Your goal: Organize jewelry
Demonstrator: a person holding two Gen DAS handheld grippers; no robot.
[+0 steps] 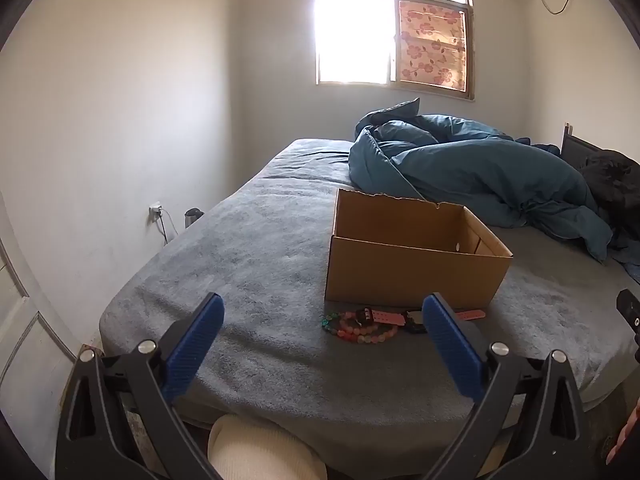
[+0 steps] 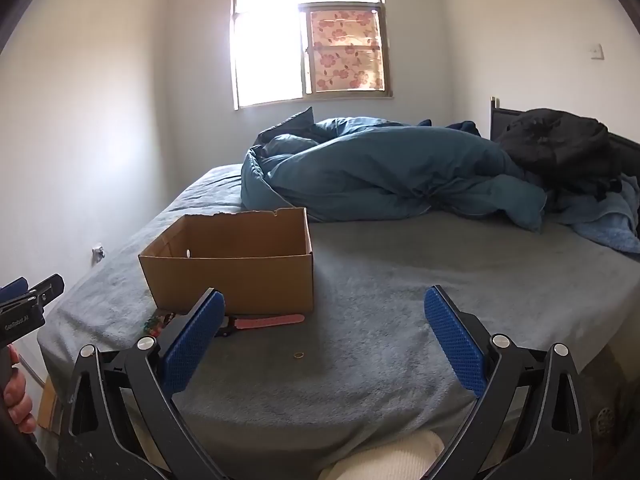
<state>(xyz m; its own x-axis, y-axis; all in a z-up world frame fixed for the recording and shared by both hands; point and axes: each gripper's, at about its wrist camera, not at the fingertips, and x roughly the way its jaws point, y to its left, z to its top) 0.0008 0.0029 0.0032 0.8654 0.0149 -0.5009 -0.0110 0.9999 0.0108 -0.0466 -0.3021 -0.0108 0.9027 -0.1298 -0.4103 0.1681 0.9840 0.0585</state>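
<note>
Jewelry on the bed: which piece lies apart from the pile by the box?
The small gold ring. It lies alone on the grey blanket; the beaded bracelets and pink-strapped watch are bunched against the cardboard box.

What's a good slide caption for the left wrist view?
Open left tongs face beaded bracelets before a cardboard box on the bed.

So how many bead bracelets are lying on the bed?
2, as far as I can tell. The pink-orange bead bracelet lies just before the cardboard box; the green bead bracelet touches its left side. The watch overlaps them and may hide more.
</note>
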